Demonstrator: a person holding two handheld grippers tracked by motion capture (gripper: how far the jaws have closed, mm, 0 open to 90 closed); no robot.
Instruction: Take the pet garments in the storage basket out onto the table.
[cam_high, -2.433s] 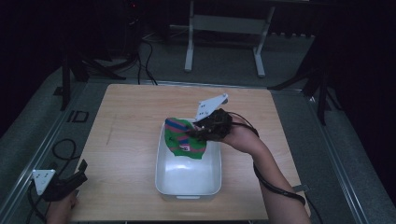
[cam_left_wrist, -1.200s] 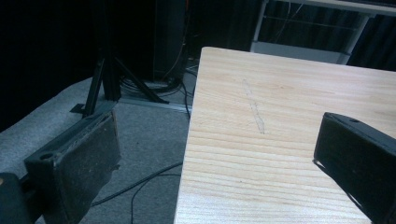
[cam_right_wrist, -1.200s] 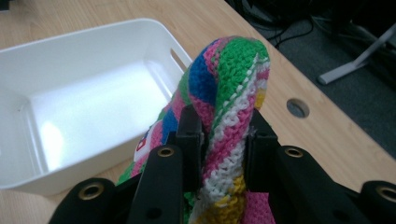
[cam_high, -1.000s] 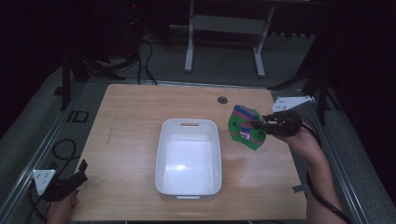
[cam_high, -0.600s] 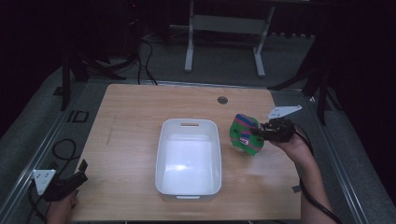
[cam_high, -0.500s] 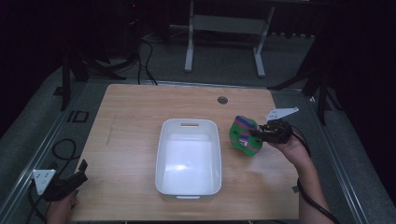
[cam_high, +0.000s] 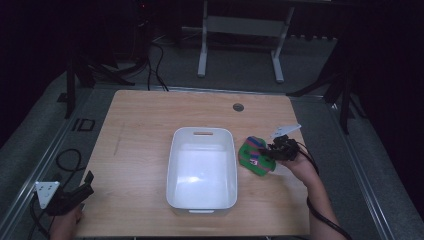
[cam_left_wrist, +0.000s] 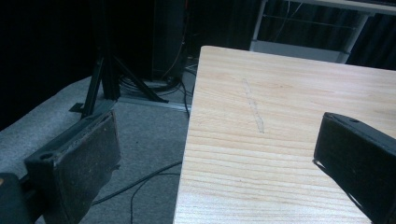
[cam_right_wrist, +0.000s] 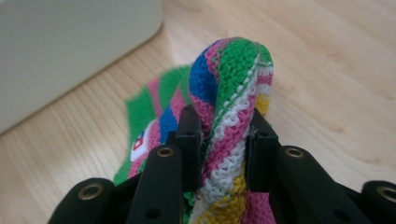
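- The right gripper (cam_right_wrist: 219, 140) is clamping a fold of the striped knitted cloth (cam_right_wrist: 233, 93) between its jaws, and the rest of the cloth is hanging below the gripper onto the desk (cam_high: 150, 130).
- The white tub (cam_high: 202, 172) is standing just beside this gripper, on its left.
- The left gripper (cam_high: 75, 192) is standing wide and empty, at the near left corner of the desk.

The knitted cloth (cam_right_wrist: 233, 107) is striped in green, pink, blue, white and yellow, with a small white label that carries red and blue marks. Both tools, left (cam_left_wrist: 215, 163) and right (cam_right_wrist: 224, 140), have black jaws, and the left one carries a pale grey plate in the high view. The tub (cam_high: 202, 170) is plain white, and the desk (cam_high: 145, 130) is light wood with a fine grain.
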